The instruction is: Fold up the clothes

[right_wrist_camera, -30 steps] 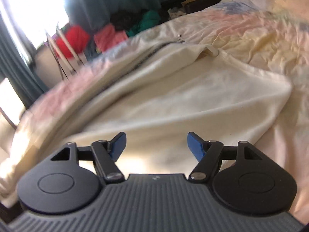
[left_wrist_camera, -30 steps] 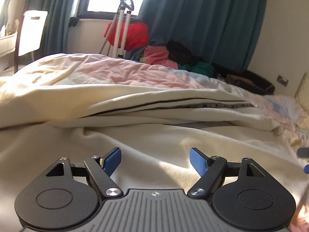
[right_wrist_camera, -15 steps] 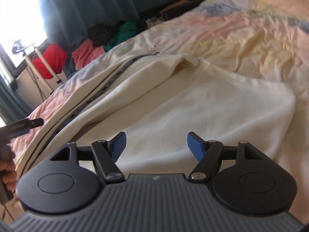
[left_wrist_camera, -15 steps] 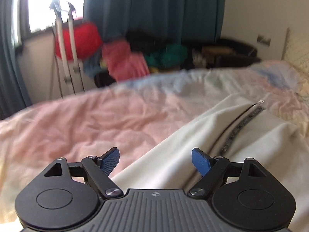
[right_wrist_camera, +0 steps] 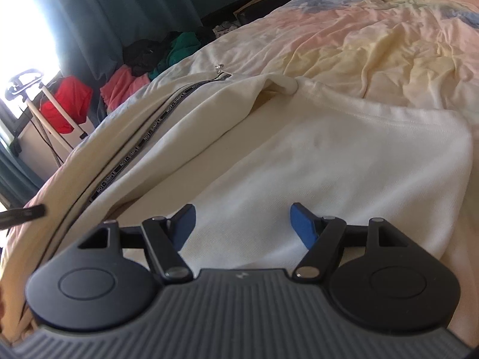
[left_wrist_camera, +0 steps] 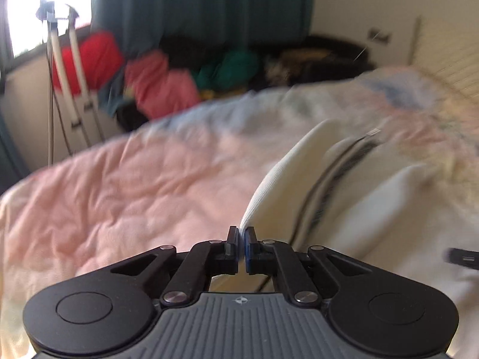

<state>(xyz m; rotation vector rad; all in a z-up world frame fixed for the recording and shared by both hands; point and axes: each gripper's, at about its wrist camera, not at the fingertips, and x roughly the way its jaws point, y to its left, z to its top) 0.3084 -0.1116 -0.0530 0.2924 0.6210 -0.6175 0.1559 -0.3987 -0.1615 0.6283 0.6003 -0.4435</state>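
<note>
A cream zip-up jacket lies spread on the bed, its black printed zipper tape running up to a metal pull. In the left wrist view the jacket shows blurred, with its ribbed edge running down into my left gripper, which is shut on that edge. My right gripper is open just above the jacket's white front panel, holding nothing. The tip of the left gripper shows at the left edge of the right wrist view.
The bed is covered by a pastel pink, yellow and blue duvet. Beyond it stand teal curtains, a heap of red, pink and green clothes and a white stand by the window.
My left gripper has swung off the jacket's middle to its left edge and closed on the ribbed hem. My right gripper has stayed open and moved slightly closer over the front panel.
</note>
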